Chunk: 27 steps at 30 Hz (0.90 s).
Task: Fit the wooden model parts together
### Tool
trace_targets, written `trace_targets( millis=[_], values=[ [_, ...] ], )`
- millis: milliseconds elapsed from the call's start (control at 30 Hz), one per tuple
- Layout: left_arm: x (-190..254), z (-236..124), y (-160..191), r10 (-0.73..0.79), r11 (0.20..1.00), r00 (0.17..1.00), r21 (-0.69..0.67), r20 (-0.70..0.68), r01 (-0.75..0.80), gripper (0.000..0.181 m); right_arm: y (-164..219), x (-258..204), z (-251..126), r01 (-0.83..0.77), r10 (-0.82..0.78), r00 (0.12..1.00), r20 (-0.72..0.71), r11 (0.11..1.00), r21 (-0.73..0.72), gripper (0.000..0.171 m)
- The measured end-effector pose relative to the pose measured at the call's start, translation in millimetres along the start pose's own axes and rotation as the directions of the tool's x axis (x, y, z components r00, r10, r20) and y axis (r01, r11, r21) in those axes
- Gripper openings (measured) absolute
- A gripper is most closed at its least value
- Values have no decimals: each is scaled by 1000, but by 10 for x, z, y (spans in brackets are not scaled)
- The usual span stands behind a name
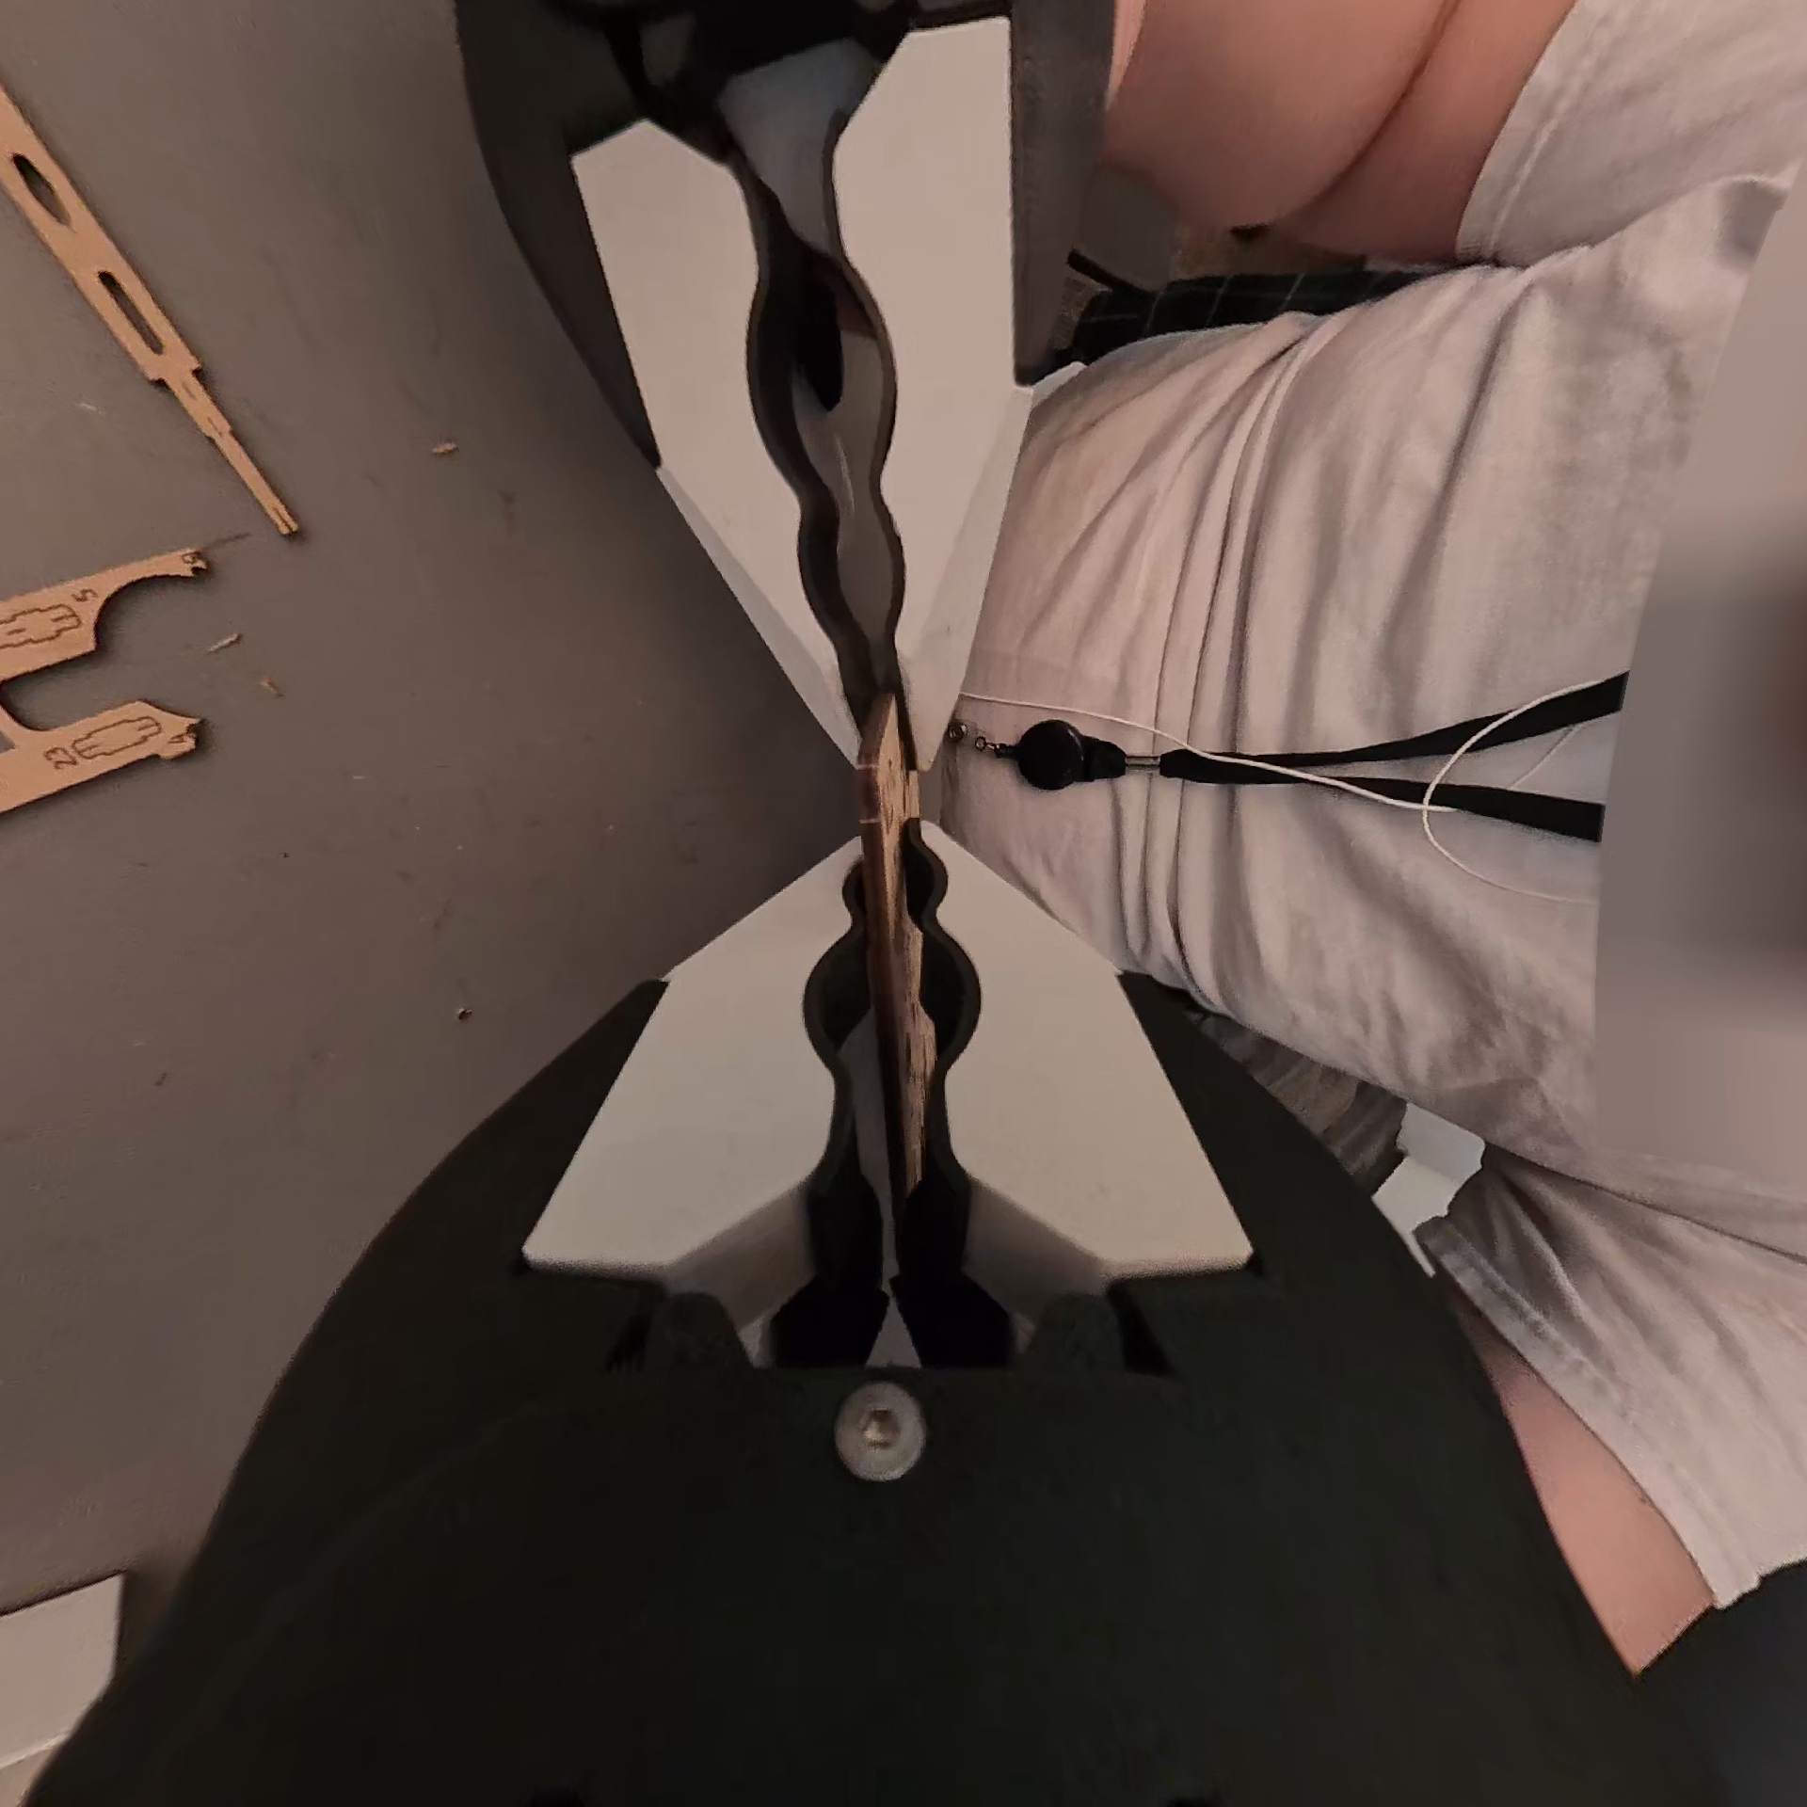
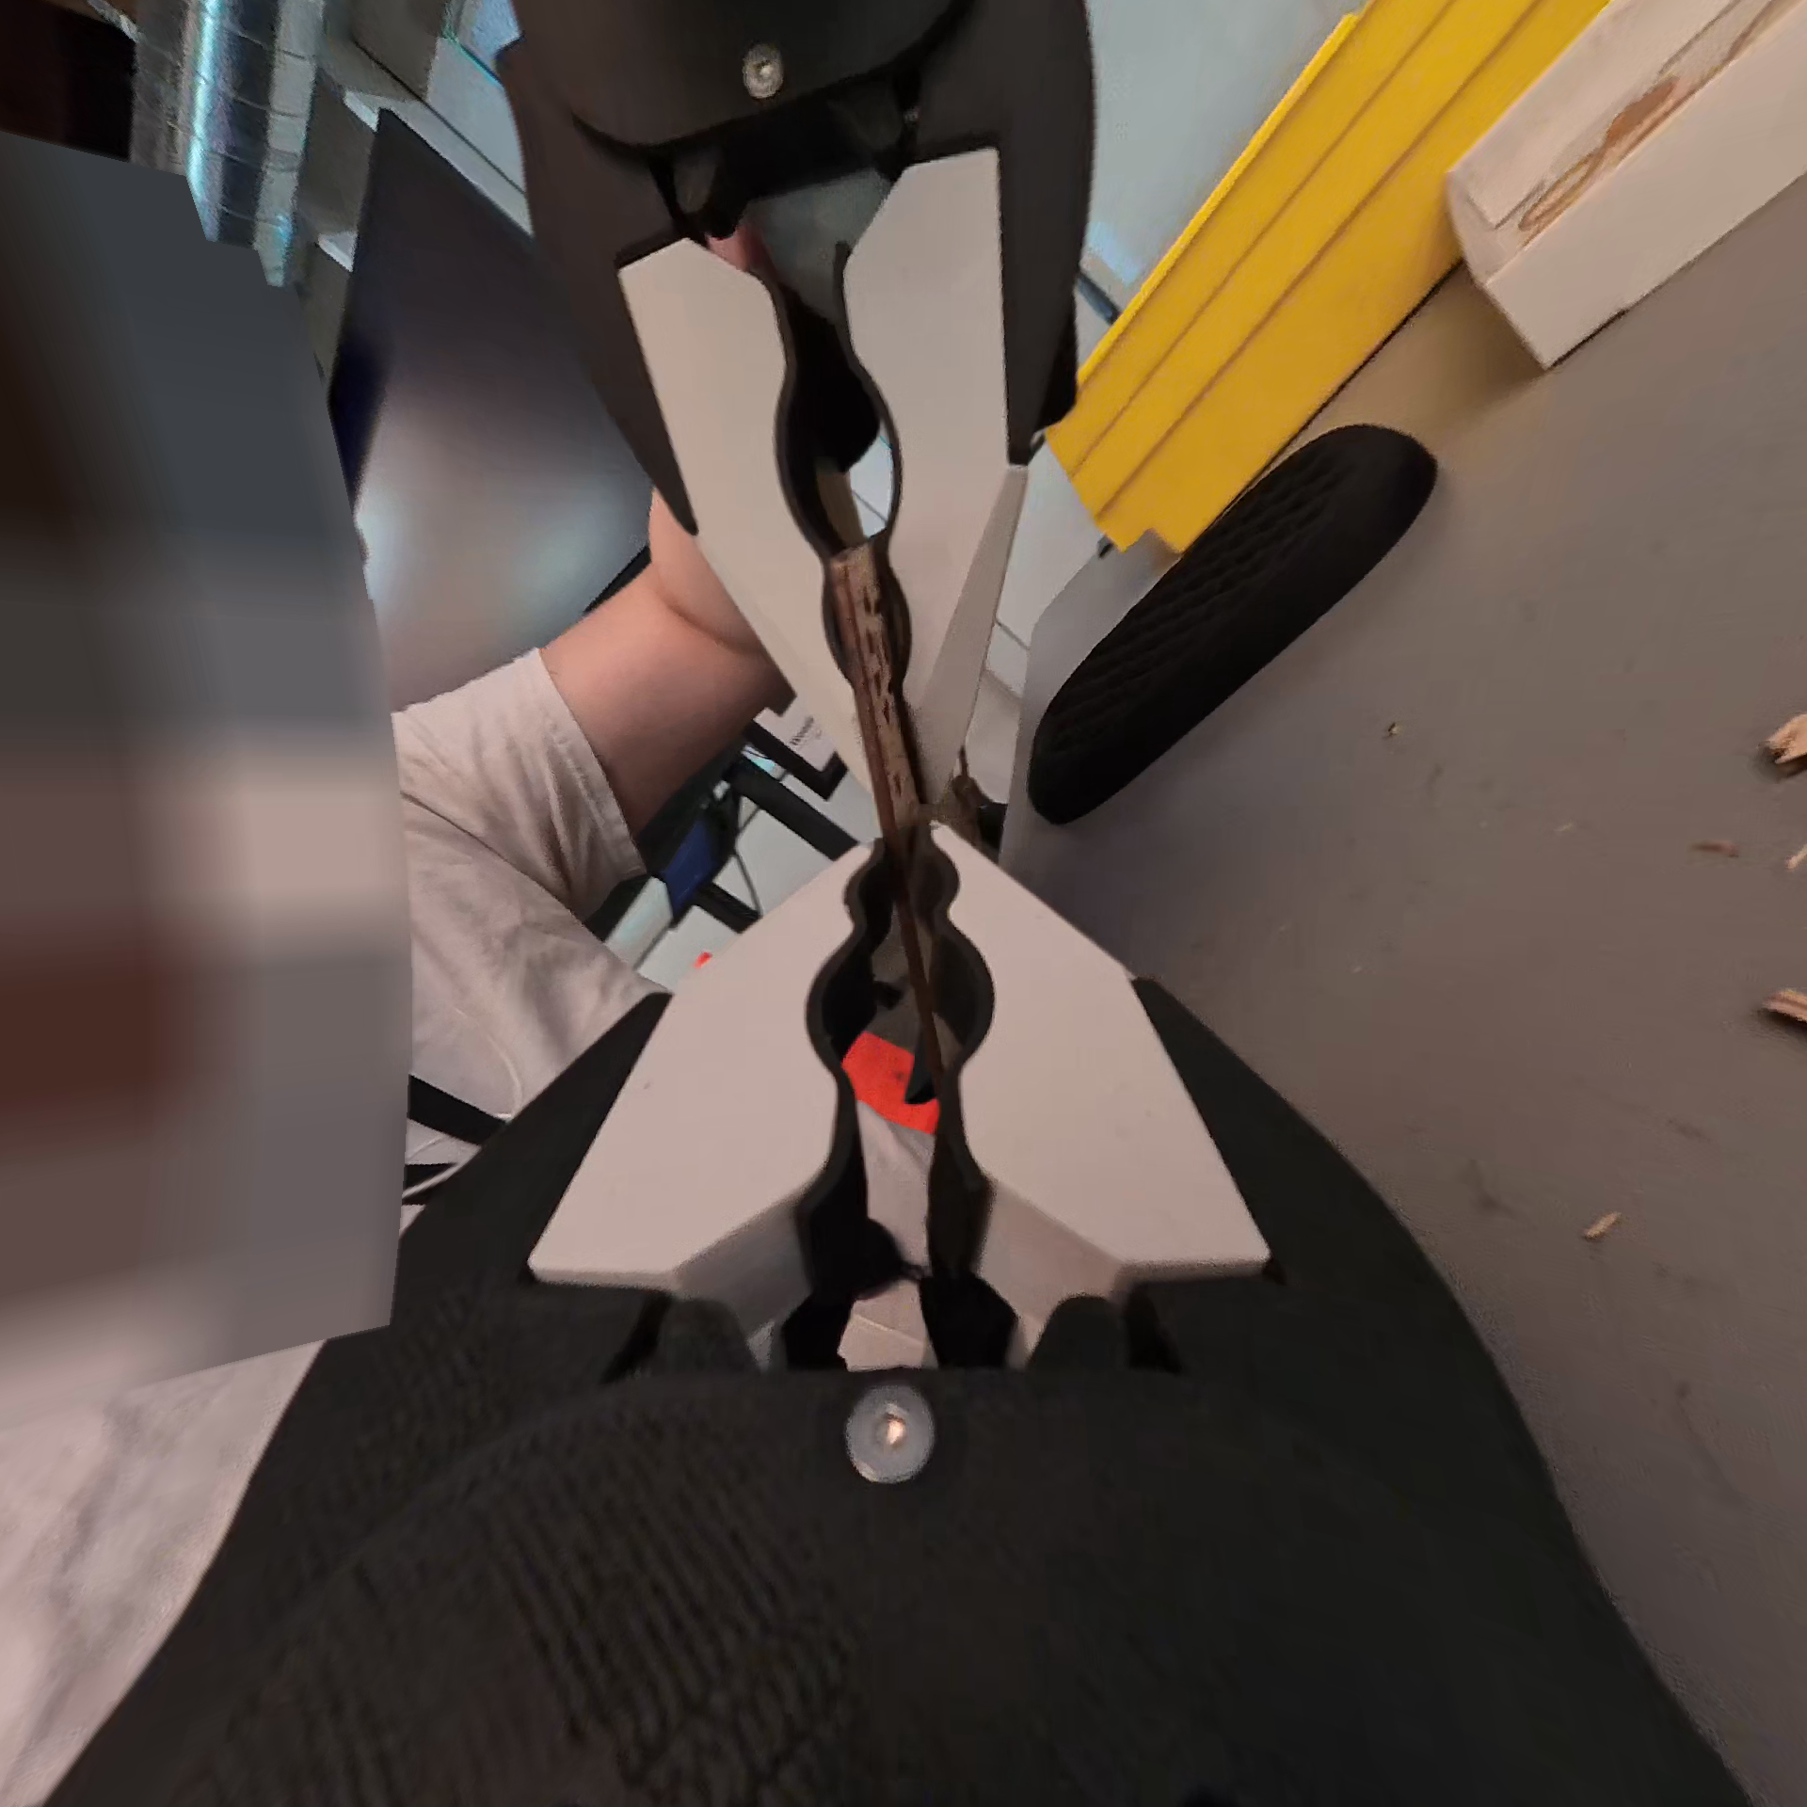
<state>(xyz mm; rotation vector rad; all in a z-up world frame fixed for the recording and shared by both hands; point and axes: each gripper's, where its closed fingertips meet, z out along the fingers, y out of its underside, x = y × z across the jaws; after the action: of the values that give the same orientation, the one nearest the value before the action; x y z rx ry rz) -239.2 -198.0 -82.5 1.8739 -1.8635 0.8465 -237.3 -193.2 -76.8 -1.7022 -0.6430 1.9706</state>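
Observation:
A thin wooden part (image 1: 892,939), seen edge-on, is held in the air between the two grippers, which meet tip to tip. My left gripper (image 1: 888,843) is shut on its near end, the part clamped between the black pads. The right gripper (image 1: 880,684) comes in from above and is shut on the part's far tip. In the right wrist view the same dark-edged part (image 2: 873,645) runs from the left gripper (image 2: 917,782) above down into my right gripper (image 2: 904,853). I cannot tell whether it is one piece or two joined.
Cut-out wooden sheet remnants (image 1: 88,675) and a slotted strip (image 1: 108,284) lie on the grey table (image 1: 440,831). The person's white shirt (image 1: 1369,587) is close behind. A yellow bin (image 2: 1232,313), a black oval object (image 2: 1232,626), a white box (image 2: 1604,186) and wood chips (image 2: 1787,748) are nearby. My two grippers' fingertips are within a few centimetres of each other.

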Motion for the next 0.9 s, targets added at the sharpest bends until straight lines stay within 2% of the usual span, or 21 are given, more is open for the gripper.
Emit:
trace_targets(
  millis=[167,300,367,433,533,633,900],
  values=[
    [46,-42,-10,24,1000,1000,12,-7,-24,1,-46,-59,5,-165,159,983,95,985,49,3],
    [71,-62,-6,34,999,999,0,5,-34,2,-60,-79,13,-202,193,974,121,977,67,3],
    [37,-86,-23,10,1000,1000,13,22,-11,1,-96,-36,-3,-147,141,988,69,985,94,3],
    [-53,-88,-15,-4,1000,998,11,70,3,1,-107,51,-6,27,-20,996,-88,997,79,3],
    [-68,-101,-28,-15,1000,997,22,80,13,1,-136,73,-18,198,-183,955,-234,979,44,2],
    [-86,-107,-35,-29,999,995,20,96,27,1,-141,94,-24,186,-165,950,-266,981,56,4],
    [-64,-94,-48,-26,1000,994,18,102,25,1,-75,77,20,130,-118,976,-183,990,54,1]
  ],
)
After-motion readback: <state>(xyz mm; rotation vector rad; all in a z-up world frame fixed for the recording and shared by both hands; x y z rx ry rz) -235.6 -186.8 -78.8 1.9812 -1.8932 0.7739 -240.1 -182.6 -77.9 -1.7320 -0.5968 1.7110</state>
